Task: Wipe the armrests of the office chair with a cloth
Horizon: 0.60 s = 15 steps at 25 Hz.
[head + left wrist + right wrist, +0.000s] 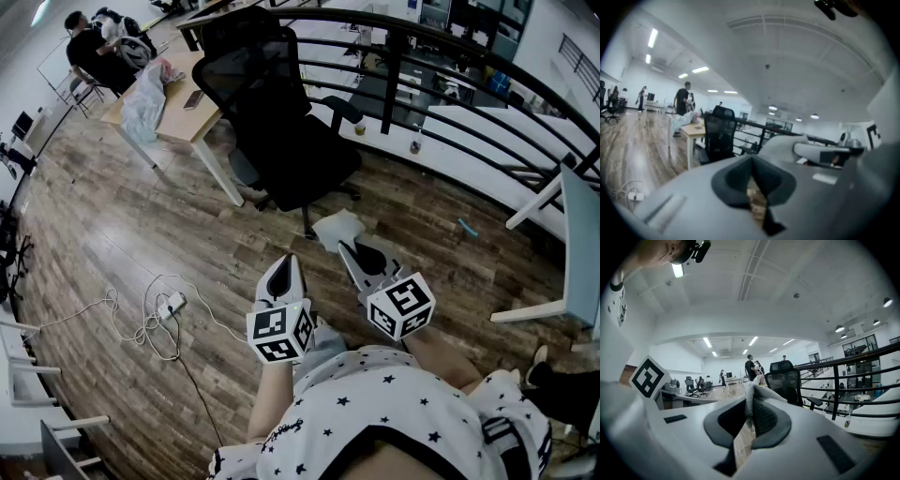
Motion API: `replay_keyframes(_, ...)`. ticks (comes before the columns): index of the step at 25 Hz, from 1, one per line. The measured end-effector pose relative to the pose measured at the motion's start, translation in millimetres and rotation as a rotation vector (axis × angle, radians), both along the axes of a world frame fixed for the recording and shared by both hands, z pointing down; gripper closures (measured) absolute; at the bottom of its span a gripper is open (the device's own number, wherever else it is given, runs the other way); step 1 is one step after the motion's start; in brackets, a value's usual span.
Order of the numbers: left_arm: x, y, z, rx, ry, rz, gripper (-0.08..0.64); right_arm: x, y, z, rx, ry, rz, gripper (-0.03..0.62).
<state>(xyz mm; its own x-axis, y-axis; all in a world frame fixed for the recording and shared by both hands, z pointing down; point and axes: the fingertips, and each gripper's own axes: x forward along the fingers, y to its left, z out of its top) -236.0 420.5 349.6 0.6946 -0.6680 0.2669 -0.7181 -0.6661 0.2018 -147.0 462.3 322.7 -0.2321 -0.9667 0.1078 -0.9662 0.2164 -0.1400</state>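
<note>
A black mesh office chair (272,112) stands ahead of me by the railing, its right armrest (343,109) pointing outward; it also shows in the left gripper view as the chair (718,133) and in the right gripper view as the chair (785,380). My right gripper (344,246) is shut on a pale grey cloth (339,227), whose folds rise from the jaws as the cloth (754,394). My left gripper (289,265) is shut and holds nothing. Both grippers are held low, well short of the chair.
A wooden desk (169,103) with a plastic bag (142,101) stands left of the chair. A black curved railing (441,84) runs behind it. A power strip and cables (159,314) lie on the wood floor at left. People sit far back left (98,47).
</note>
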Motion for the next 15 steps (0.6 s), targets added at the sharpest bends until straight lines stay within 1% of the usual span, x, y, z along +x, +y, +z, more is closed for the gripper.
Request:
replay_keyframes(6,3.6,-11.8,4.0,-0.01,-0.002,0.002,0.555,3.2,-10.5,2.0,-0.001,-0.005,-0.002,0.565)
replay_keyframes(15,9.4,-53.0,7.9,-0.007,-0.012,0.007,0.555,11.5,-52.3,4.4,0.001,-0.018,0.004,0.565)
